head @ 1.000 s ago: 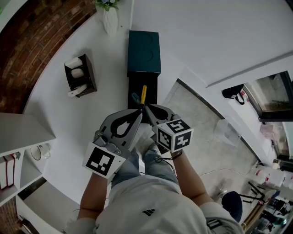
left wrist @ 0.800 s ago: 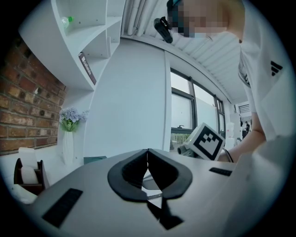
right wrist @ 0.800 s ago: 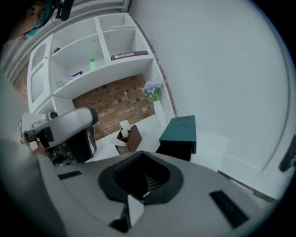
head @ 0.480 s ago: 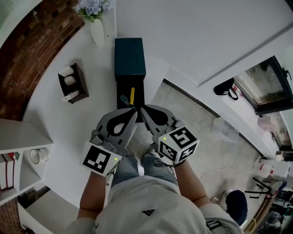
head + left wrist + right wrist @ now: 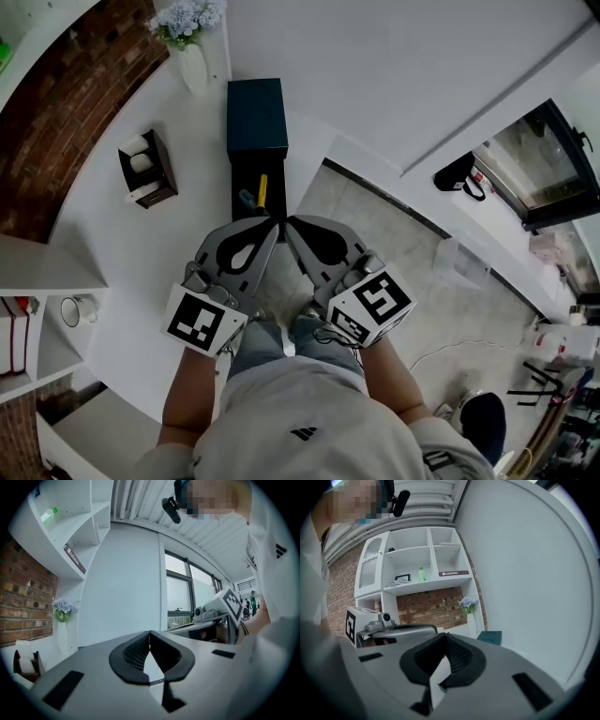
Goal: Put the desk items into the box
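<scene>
Well, the white table (image 5: 141, 253) is the largest thing below me. It is smooth and matte with a curved edge, and it runs out to a rough red brick wall (image 5: 66, 84) from nine to eleven o'clock. At eight o'clock stands a white, flat-boarded shelf unit (image 5: 37, 277) with a round white mug (image 5: 75, 310) in it.

The box (image 5: 255, 114) sits on the table at twelve o'clock. Its far part is dark teal, rectangular and flat-topped, and an open black part adjoins the near end. In that black part lie a slim yellow stick (image 5: 262, 187) and, just beside it, a small blue thing (image 5: 247, 198); I cannot tell what either one is.

At ten o'clock a dark, straight-sided organizer (image 5: 148, 169) holds white rolls. At eleven o'clock a slim white vase (image 5: 193, 66) carries pale bluish flowers (image 5: 183, 17).

My left hand-held gripper (image 5: 273, 223) is smooth grey plastic with black ribbed pads. It is closed, with its pad tips meeting and nothing between them (image 5: 150, 633). My right hand-held gripper (image 5: 290, 222) is built the same way and is also closed and empty (image 5: 444, 635). The two tips sit close together, just short of the box's near end, and touch none of the things on the table. Each gripper carries a white cube with black square markers at its rear.
</scene>
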Demonstrator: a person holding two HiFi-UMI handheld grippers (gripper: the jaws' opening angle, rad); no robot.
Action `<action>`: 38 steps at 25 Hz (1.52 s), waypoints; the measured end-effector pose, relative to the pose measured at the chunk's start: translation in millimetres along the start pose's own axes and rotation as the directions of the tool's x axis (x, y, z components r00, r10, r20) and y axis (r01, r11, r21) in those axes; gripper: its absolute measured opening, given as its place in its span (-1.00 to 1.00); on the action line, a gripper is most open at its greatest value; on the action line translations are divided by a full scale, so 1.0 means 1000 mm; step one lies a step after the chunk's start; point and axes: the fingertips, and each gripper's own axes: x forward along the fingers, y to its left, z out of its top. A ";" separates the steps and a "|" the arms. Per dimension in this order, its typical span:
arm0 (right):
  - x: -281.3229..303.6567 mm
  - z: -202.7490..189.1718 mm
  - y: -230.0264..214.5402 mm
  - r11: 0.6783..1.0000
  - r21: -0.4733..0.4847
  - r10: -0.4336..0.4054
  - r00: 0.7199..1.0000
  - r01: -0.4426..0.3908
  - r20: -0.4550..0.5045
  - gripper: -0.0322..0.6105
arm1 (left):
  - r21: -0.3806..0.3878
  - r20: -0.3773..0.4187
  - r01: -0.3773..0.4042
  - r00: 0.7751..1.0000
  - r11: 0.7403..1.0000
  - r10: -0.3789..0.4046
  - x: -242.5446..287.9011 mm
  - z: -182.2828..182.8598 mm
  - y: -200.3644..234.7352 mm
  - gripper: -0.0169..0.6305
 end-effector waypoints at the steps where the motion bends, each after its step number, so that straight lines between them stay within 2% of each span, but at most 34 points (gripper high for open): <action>1: -0.003 0.001 0.001 1.000 -0.001 0.002 1.000 -0.002 0.004 -0.88 | 0.001 0.003 -0.001 1.000 1.000 0.001 0.000 0.001 -0.002 -0.91; 12: -0.015 0.006 0.007 0.999 -0.001 0.035 0.999 -0.035 0.026 -0.88 | -0.013 0.029 -0.066 0.997 0.998 0.066 -0.007 0.008 -0.005 -0.91; 17: -0.009 0.006 0.015 0.997 -0.011 0.078 0.997 -0.078 0.013 -0.88 | 0.002 0.026 -0.090 0.996 0.996 0.090 -0.013 0.010 -0.004 -0.91; 23: 0.009 0.008 0.038 0.987 -0.036 0.156 0.988 -0.156 -0.003 -0.87 | 0.000 0.028 -0.164 0.986 0.986 0.164 -0.036 0.012 0.009 -0.91; 29: 0.036 0.008 0.073 0.966 -0.042 0.255 0.967 -0.256 -0.020 -0.87 | 0.001 0.037 -0.281 0.959 0.960 0.280 -0.079 0.013 0.032 -0.91; 38: 0.082 0.001 0.144 0.911 -0.053 0.407 0.912 -0.410 -0.055 -0.87 | -0.005 0.042 -0.443 0.896 0.896 0.443 -0.156 0.009 0.067 -0.91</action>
